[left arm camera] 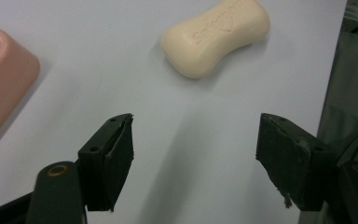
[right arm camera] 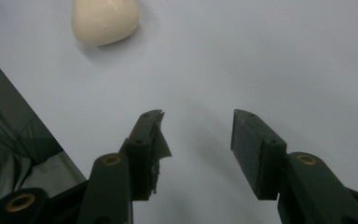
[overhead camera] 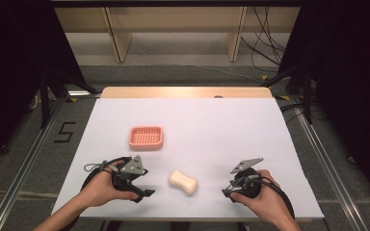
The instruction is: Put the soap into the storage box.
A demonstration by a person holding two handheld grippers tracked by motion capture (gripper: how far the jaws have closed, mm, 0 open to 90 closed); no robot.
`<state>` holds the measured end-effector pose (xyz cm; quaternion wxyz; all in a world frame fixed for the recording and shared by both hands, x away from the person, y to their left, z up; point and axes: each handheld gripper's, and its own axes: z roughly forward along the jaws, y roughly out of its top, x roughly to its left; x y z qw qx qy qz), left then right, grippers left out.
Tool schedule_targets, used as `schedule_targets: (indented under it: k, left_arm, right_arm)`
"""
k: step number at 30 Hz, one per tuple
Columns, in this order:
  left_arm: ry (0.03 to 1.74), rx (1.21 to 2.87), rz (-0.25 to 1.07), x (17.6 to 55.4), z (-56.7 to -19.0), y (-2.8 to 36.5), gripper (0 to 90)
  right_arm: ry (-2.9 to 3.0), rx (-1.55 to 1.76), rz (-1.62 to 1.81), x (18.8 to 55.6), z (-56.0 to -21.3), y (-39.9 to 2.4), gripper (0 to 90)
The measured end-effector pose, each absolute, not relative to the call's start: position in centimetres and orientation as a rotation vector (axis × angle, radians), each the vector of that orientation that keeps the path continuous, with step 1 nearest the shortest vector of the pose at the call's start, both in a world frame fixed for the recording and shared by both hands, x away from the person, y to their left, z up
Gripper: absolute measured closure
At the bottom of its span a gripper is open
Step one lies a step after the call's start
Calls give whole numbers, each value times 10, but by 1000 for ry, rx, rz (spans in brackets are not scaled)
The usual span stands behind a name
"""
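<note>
I am holding both tools low over the white table (overhead camera: 207,120), one at each side of the bar of soap (overhead camera: 183,182). The soap is lying flat on the near part of the table, between the two tools and touching neither. It is cream-coloured and pinched in at the waist, and lettering is pressed into its top face, too soft for me to read.

The left gripper (overhead camera: 147,192) is sitting in my left hand (overhead camera: 101,188), just to the left of the soap. In the left gripper view its jaws are standing wide apart with nothing but bare table between them, and the soap (left arm camera: 215,37) is lying ahead of them, angled off toward the upper right. The pink soap dish (overhead camera: 146,137) is resting farther back on the table, beyond the left gripper and well apart from the soap; in the left gripper view its rounded corner (left arm camera: 4,88) is coming in at the left edge.

The right gripper (overhead camera: 227,191) is sitting in my right hand (overhead camera: 262,197), just to the right of the soap. In the right gripper view its jaws are parted with nothing between them, and the soap's rounded end (right arm camera: 105,21) is showing ahead, off to the upper left.
</note>
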<state>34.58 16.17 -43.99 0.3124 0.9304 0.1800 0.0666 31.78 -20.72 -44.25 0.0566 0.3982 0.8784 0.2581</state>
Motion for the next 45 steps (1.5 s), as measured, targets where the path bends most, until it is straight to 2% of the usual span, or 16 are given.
schedule_targets:
  k: [4,10,27,45]
  left_arm:
    - [465,2453,145,355,-440,146,256]
    - [326,2513,111,363,-438,125,285]
    - [79,2634,35,381,-434,75,292]
    - [-49,2718,41,393,-438,52,286]
  right_arm:
    - [2662,1217,784,317,-445,-210,531]
    - [2661,1246,781,314,-445,-215,517]
    - [2624,1296,790,306,-451,-230,503]
    - [2638,1320,793,306,-456,-233,500]
